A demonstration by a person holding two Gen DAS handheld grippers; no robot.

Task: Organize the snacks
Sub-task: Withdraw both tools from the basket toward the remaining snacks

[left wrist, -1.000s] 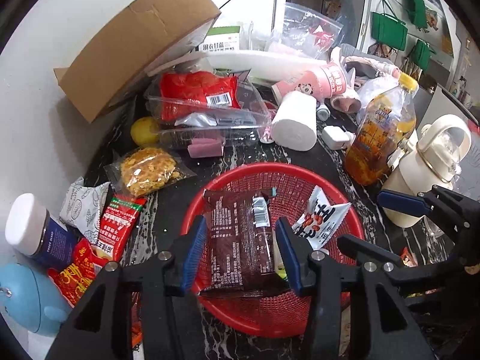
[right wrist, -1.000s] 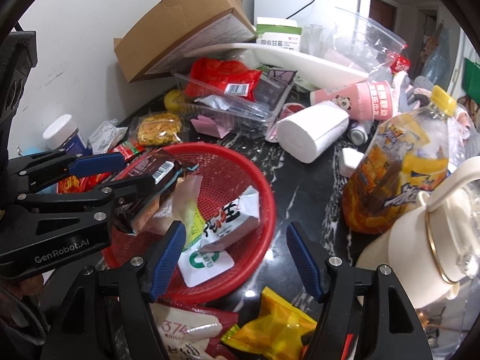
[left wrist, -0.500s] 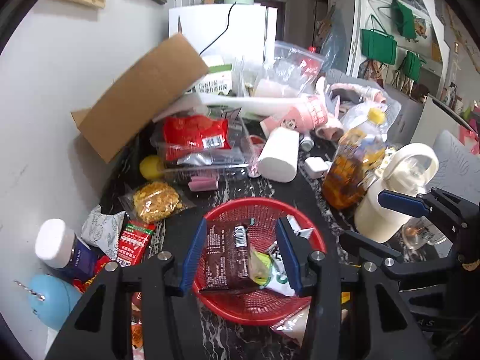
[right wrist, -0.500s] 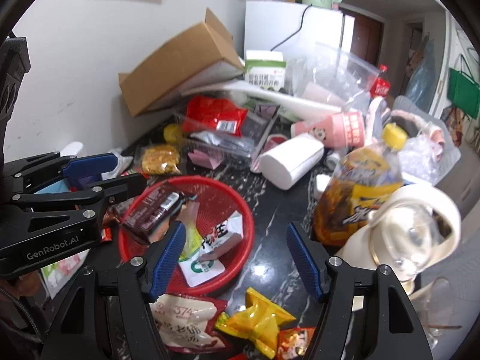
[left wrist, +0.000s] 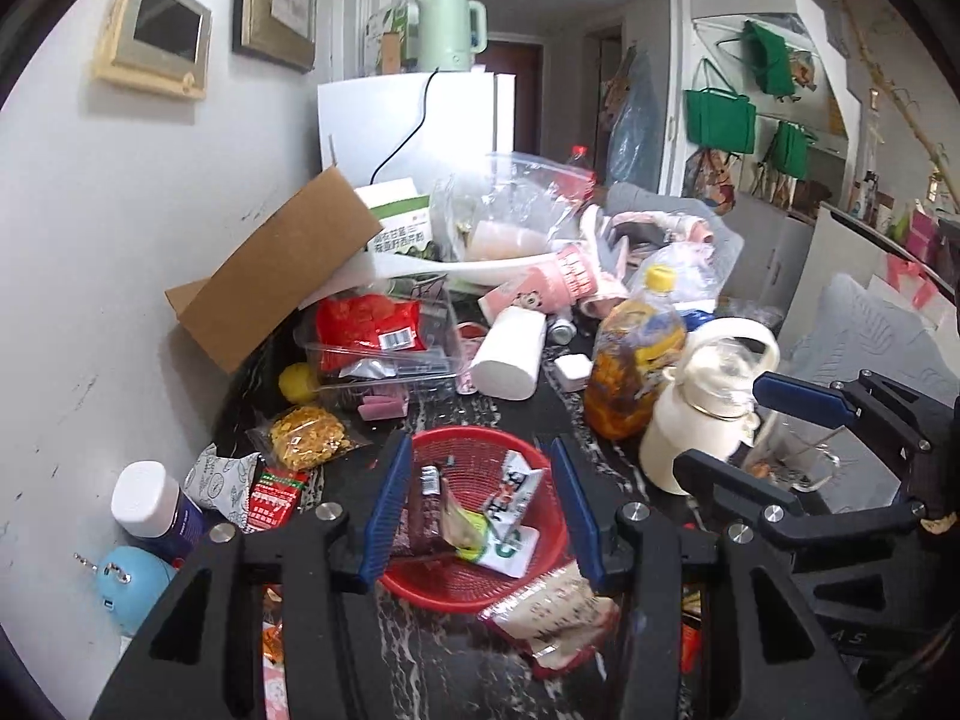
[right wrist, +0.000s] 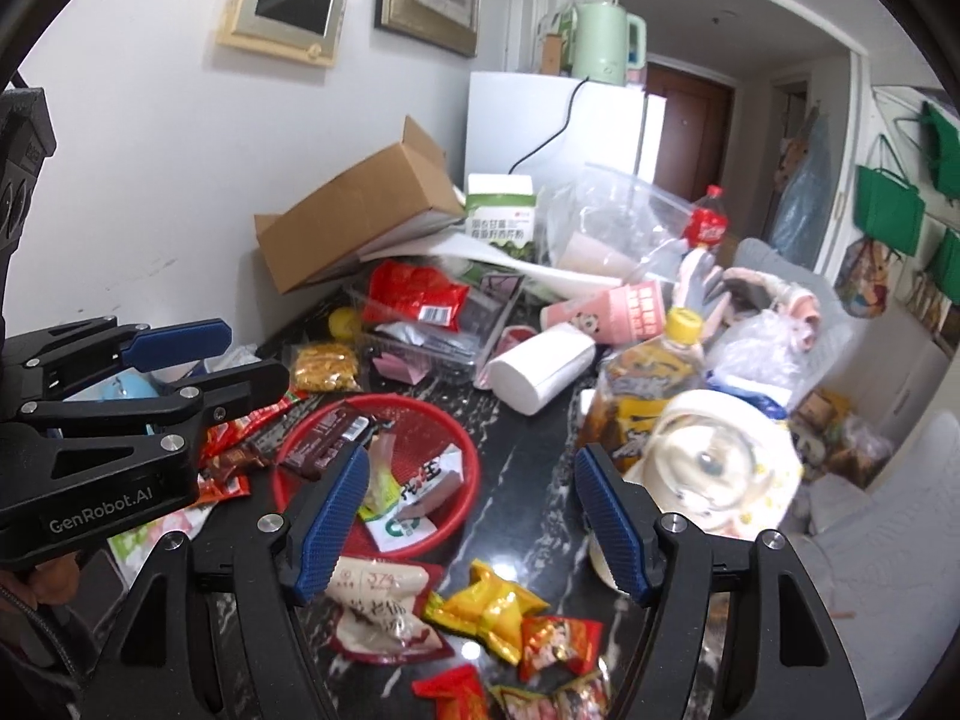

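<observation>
Your dark table (right wrist: 528,468) is crowded; the red basket (left wrist: 480,585) near its front edge holds a brown packet (right wrist: 327,438) and a white packet (left wrist: 510,498). Your left tongs (left wrist: 480,507) stand apart over it, pinching nothing, and your right tongs (right wrist: 468,522) are spreading, empty, above loose snacks (right wrist: 486,612).

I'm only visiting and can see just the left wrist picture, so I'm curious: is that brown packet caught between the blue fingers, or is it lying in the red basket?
Observer: It's lying in the basket. The right wrist view shows the brown packet resting against the rim of the red basket, and the left hand-held gripper is off to one side with nothing between its jaws.
Operator: Is anything lying in front of the basket?
Observer: Yes. Yellow sweet wrappers and a small red packet lie loose on the dark table.
</observation>
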